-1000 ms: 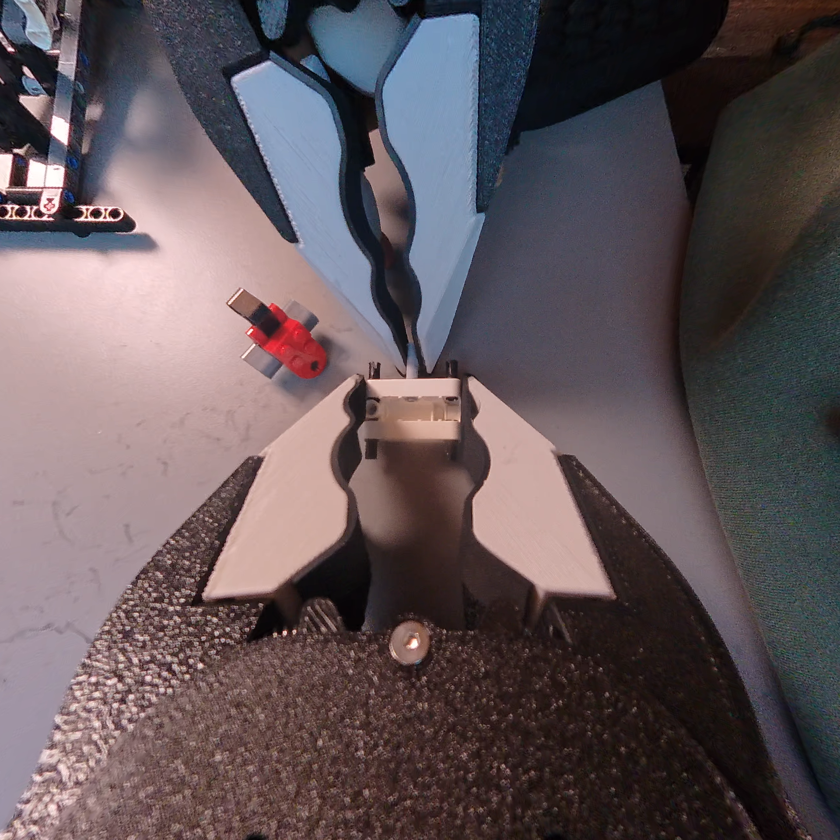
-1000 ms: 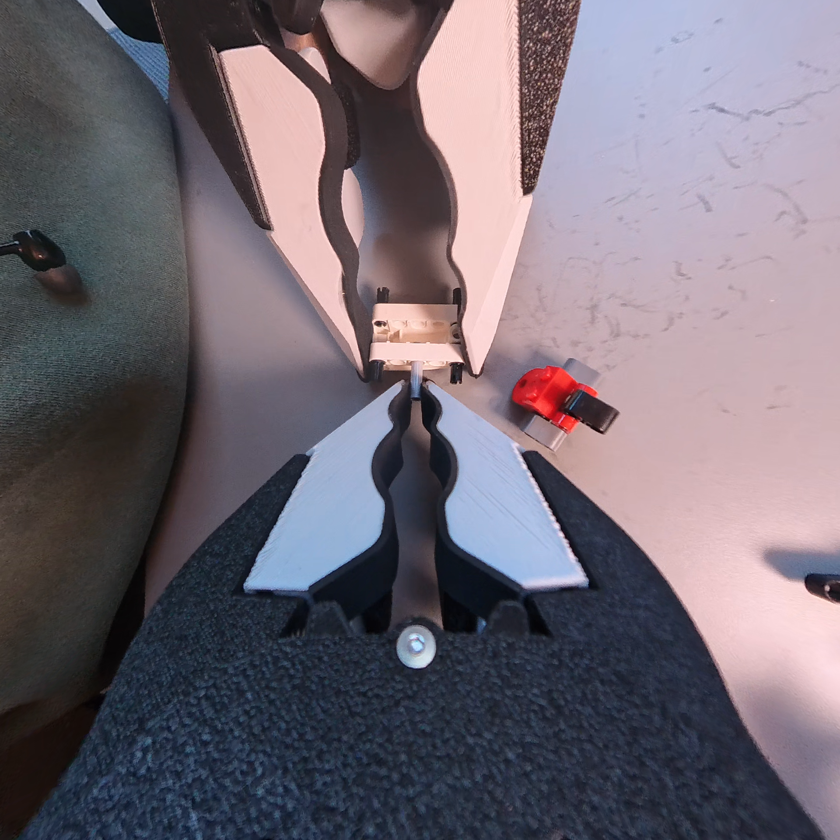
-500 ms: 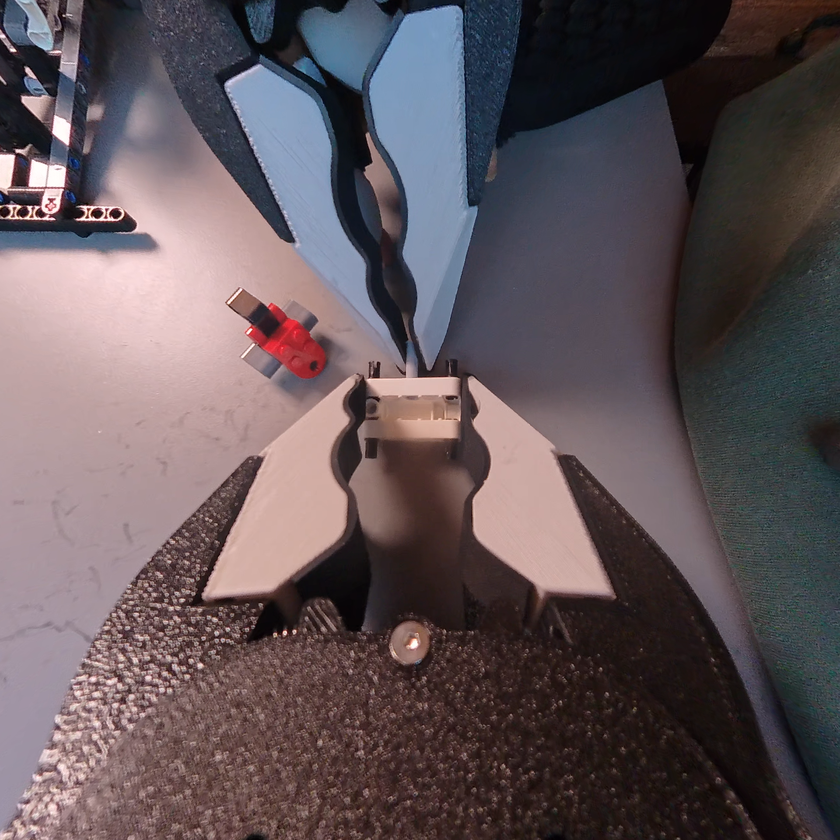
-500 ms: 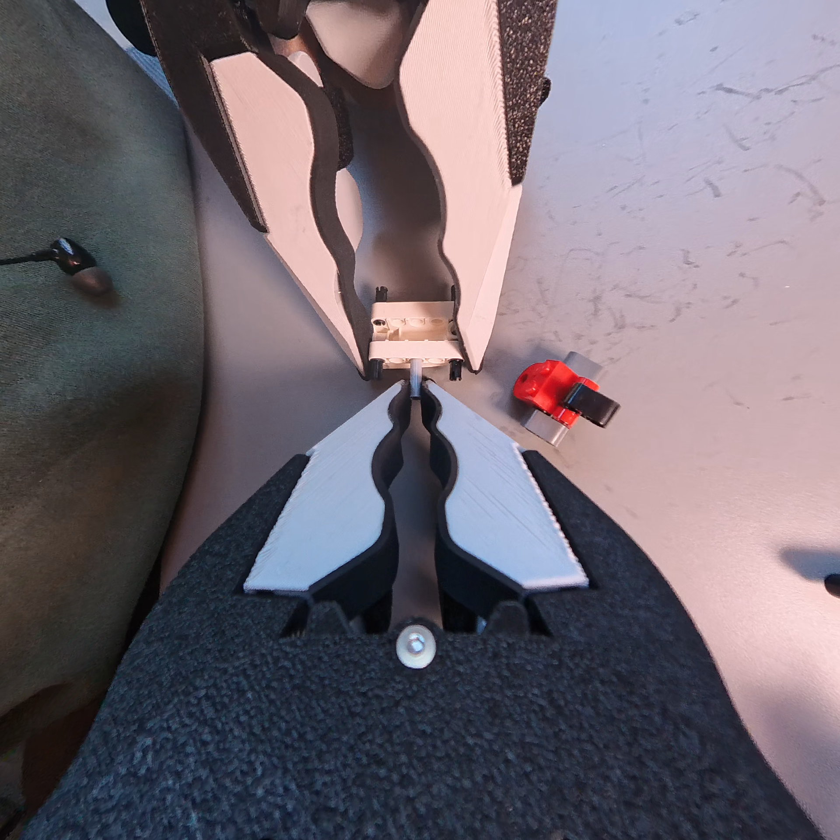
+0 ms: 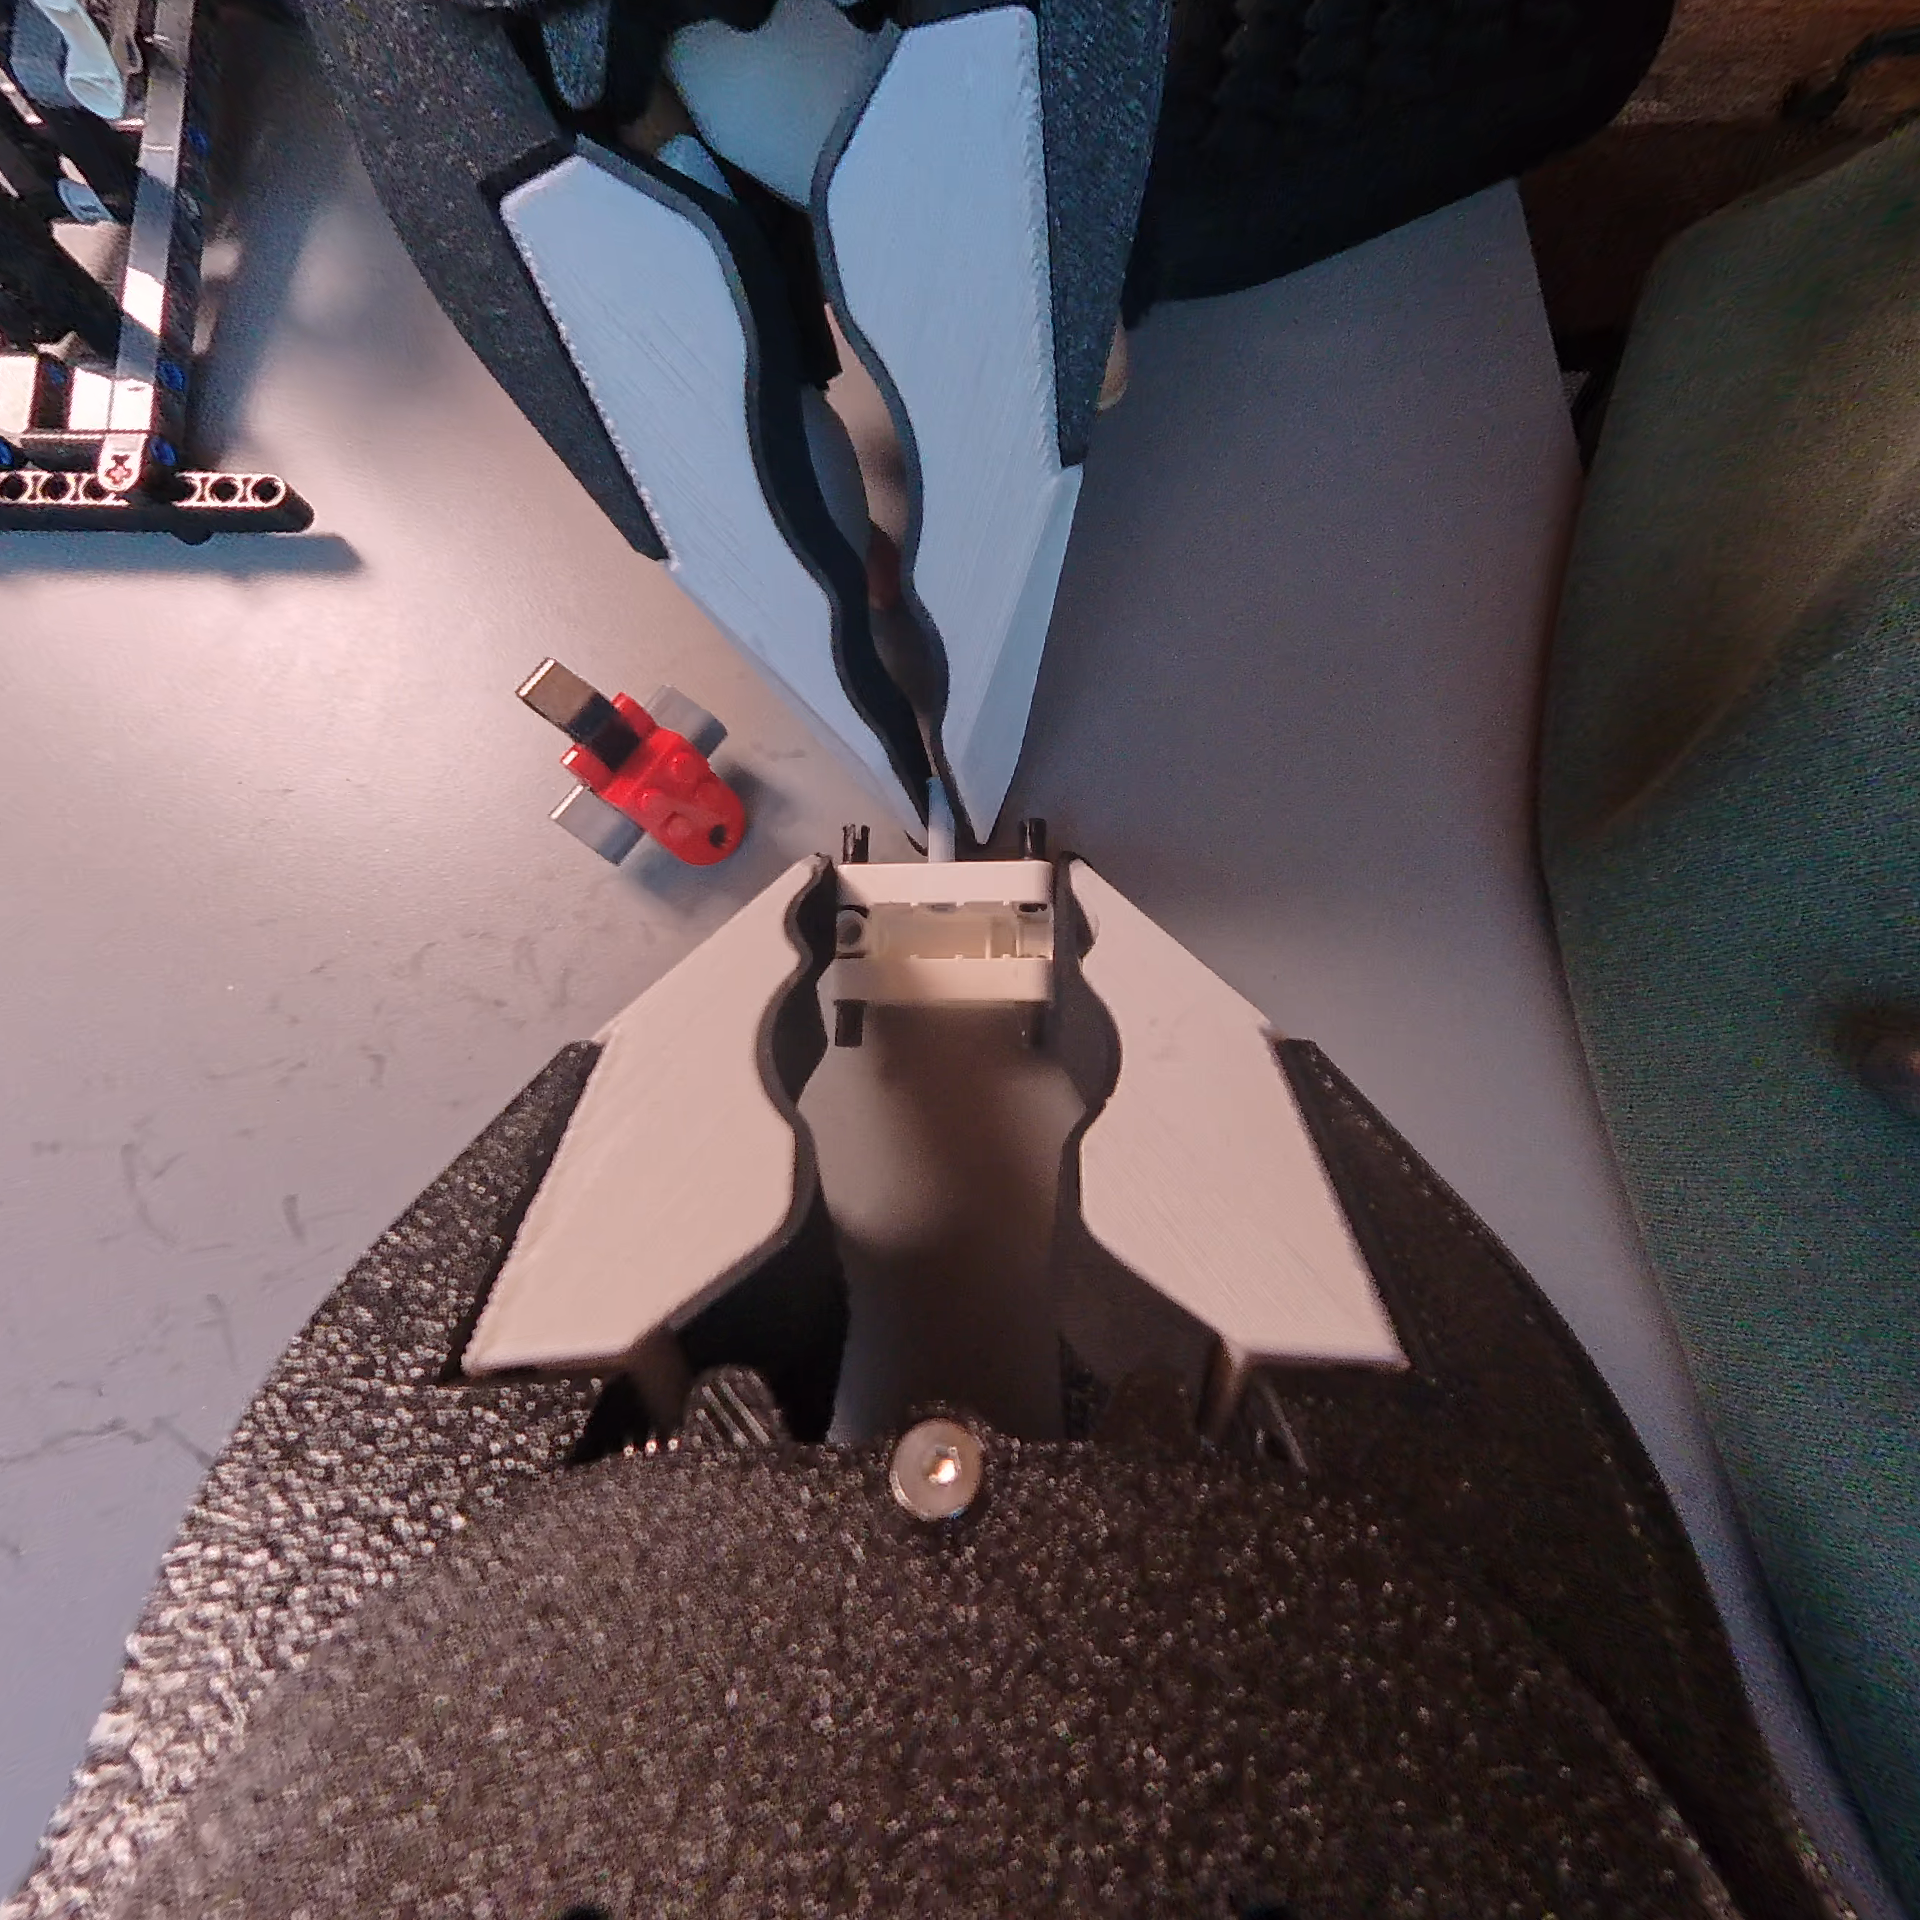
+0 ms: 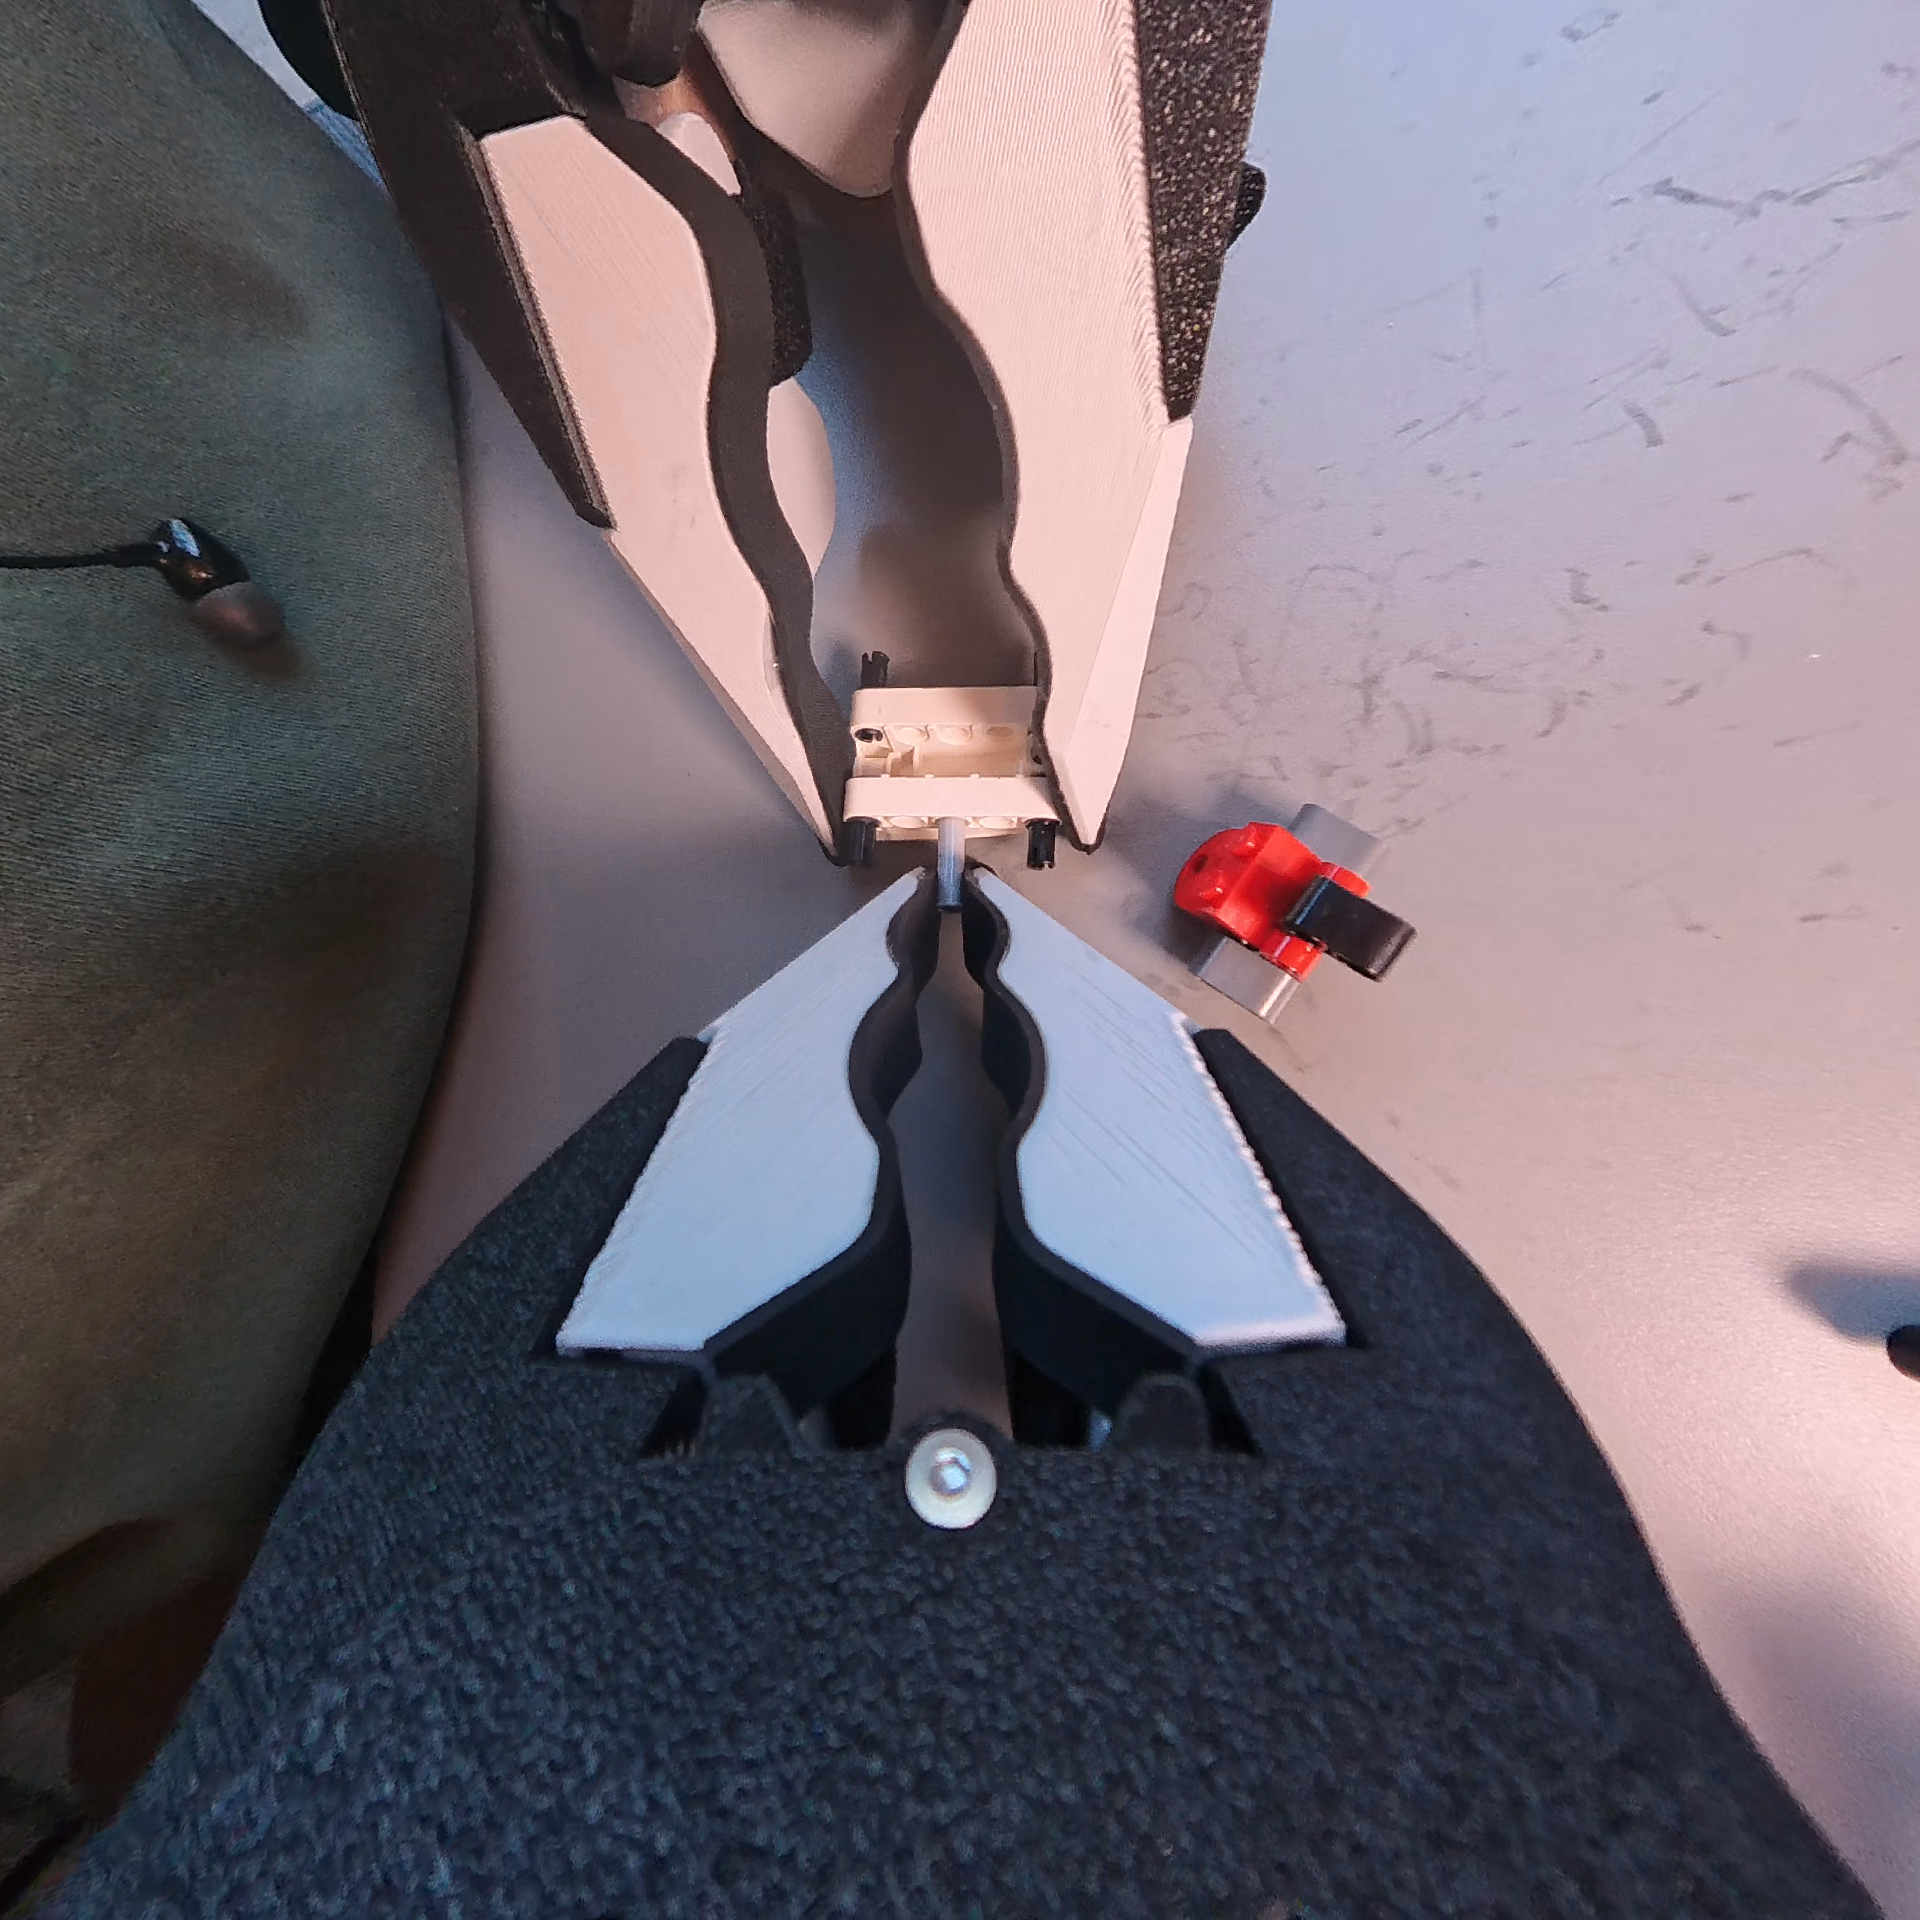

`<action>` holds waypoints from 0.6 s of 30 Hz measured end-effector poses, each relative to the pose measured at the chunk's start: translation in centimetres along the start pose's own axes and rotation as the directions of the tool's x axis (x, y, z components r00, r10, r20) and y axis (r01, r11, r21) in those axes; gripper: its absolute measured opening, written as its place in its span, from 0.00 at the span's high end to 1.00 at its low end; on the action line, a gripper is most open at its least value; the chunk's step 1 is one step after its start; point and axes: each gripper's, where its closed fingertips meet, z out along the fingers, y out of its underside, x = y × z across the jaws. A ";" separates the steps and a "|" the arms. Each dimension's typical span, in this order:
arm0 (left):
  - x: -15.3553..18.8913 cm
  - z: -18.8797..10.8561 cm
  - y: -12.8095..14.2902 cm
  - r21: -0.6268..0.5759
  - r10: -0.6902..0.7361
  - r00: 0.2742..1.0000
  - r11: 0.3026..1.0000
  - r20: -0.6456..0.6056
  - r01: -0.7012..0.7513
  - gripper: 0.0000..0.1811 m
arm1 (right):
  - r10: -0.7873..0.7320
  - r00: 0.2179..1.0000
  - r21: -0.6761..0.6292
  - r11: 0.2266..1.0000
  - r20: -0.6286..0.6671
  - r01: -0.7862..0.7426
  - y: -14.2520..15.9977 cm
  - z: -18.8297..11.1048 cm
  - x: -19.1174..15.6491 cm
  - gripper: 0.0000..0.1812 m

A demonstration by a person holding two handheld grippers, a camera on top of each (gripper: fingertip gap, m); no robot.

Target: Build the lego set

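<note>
My left gripper [image 5: 948,940] is shut on a white lego frame piece [image 5: 943,930] with black pins at its corners, held above the grey table. My right gripper [image 6: 948,883] faces it tip to tip and is shut on a thin grey axle [image 6: 948,854], whose end sits in the middle hole of the white frame [image 6: 945,774]. In the left wrist view the right gripper [image 5: 951,821] comes from above and the axle [image 5: 938,831] meets the frame's far side. In the right wrist view the left gripper [image 6: 951,821] comes from above.
A small red, grey and black lego assembly [image 5: 639,774] lies on the table to the left of the grippers; it also shows in the right wrist view [image 6: 1283,904]. A black and white lego structure [image 5: 99,312] stands at the far left. A person's green garment [image 5: 1756,831] borders the table [image 5: 260,987]. The grippers are tip to tip, or close to it.
Both grippers keep their hold. The right gripper has shifted and tilted slightly against the frame; the axle stays in the frame's hole.
</note>
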 end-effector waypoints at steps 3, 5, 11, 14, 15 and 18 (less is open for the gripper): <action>0.0 0.0 0.0 0.000 -0.003 1.000 1.000 -0.005 0.003 0.77 | -0.025 1.000 -0.005 1.000 -0.014 0.025 0.0 0.0 0.0 0.98; 0.0 0.0 0.0 0.000 -0.003 1.000 1.000 -0.005 0.003 0.77 | -0.036 0.999 -0.007 0.999 -0.021 0.036 0.0 0.0 0.0 0.98; 0.1 0.0 0.1 -0.010 -0.006 1.000 1.000 -0.014 0.006 0.76 | -0.032 0.996 0.022 0.999 -0.085 0.034 0.0 -1.8 0.5 0.82; 0.2 -0.1 0.1 -0.005 -0.010 1.000 1.000 -0.029 0.010 0.74 | 0.050 0.979 0.106 0.994 -0.196 -0.030 -0.6 -4.8 2.2 0.83; 0.2 -0.2 0.0 0.005 -0.014 0.999 1.000 -0.034 0.015 0.74 | 0.082 0.967 0.136 0.989 -0.242 -0.050 -0.8 -5.4 3.0 0.83; -0.2 -1.0 -0.7 0.059 -0.036 0.998 0.998 -0.045 0.038 0.70 | 0.171 0.945 0.212 0.971 -0.278 -0.113 -1.6 -5.5 4.4 0.81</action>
